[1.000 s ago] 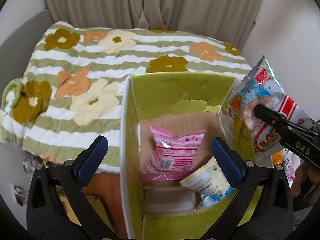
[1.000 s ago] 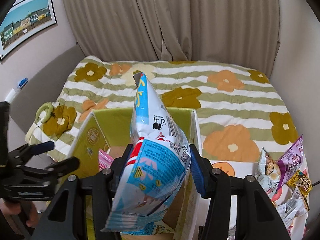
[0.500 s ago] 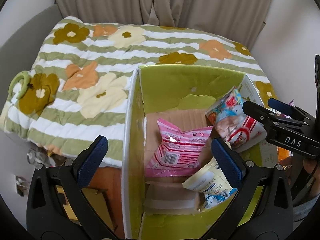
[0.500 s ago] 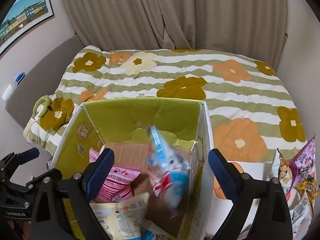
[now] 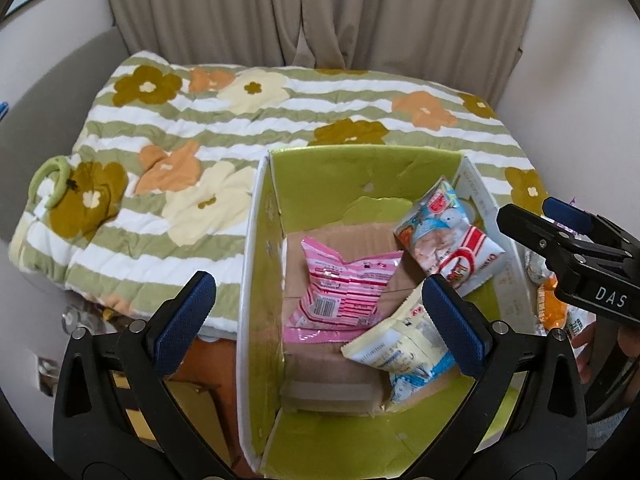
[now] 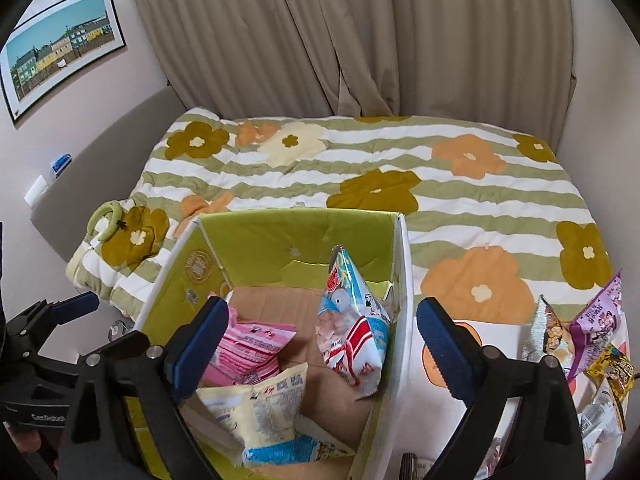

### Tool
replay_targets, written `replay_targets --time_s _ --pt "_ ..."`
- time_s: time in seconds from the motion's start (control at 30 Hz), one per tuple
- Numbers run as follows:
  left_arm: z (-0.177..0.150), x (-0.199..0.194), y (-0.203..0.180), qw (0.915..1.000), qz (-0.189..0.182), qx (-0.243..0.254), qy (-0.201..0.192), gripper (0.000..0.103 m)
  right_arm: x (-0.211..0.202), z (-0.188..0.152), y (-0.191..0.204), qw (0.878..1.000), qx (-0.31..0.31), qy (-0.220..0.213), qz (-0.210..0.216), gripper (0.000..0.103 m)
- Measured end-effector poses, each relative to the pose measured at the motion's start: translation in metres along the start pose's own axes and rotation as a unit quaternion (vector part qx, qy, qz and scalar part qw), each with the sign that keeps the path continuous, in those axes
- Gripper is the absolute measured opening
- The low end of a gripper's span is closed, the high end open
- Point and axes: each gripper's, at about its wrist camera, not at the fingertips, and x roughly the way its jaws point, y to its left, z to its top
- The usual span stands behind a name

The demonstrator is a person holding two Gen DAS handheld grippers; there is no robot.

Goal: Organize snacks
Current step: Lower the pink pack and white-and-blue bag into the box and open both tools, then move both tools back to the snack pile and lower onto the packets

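We see the green box [image 5: 260,264] sitting against the bed [image 5: 240,132], its top open. Inside lie a pink packet [image 5: 344,292], a cream packet [image 5: 400,344] and a blue-red bag [image 6: 352,320] leaning on the right wall. Our left gripper [image 5: 320,320] and right gripper [image 6: 324,344] both gape wide, empty, above it.

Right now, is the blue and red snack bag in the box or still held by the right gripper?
In the box. The blue and red snack bag leans against the green box's right wall; the right gripper is open and empty.
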Motion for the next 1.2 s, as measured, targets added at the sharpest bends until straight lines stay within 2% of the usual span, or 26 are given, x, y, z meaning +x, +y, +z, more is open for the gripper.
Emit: replay_targets --time_s 0.17,0.3,0.57,0.7,0.77,0.9,1.03,1.1,1.2 --pt "-0.007 -0.025 -0.005 0.9999 -0.003 0.002 -0.014 0.102 -0.030 -0.007 0.003 1.000 -0.002 -0.016 0.001 0.094" --pt "-0.014 -0.041 -0.015 0.9995 -0.020 0.013 -0.023 0.102 -0.055 -0.016 0.003 0.999 0.006 -0.031 -0.005 0.094" --pt "-0.024 -0.054 -0.068 0.9955 -0.076 0.050 -0.025 0.102 -0.108 -0.043 -0.026 0.997 0.041 -0.057 -0.043 0.094" --pt "-0.030 -0.059 -0.112 0.9925 -0.095 0.072 -0.029 0.102 -0.135 -0.061 -0.056 0.994 0.055 -0.067 -0.069 0.095" --pt "-0.034 -0.062 -0.133 0.9913 -0.100 0.079 -0.032 0.102 -0.147 -0.069 -0.074 0.993 0.063 -0.069 -0.078 0.102" --pt "-0.045 -0.062 -0.176 0.9905 -0.107 0.081 -0.028 0.102 -0.168 -0.087 -0.116 0.991 0.070 -0.069 -0.096 0.102" --pt "-0.056 -0.052 -0.221 0.9899 -0.114 0.084 -0.011 0.102 -0.183 -0.104 -0.161 0.990 0.086 -0.051 -0.103 0.102" --pt "-0.060 -0.045 -0.241 0.9892 -0.117 0.088 -0.003 0.102 -0.186 -0.114 -0.186 0.990 0.102 -0.027 -0.098 0.102" --pt "-0.067 -0.027 -0.275 0.9869 -0.128 0.097 0.016 0.102 -0.189 -0.131 -0.216 0.987 0.115 -0.015 -0.112 0.102"
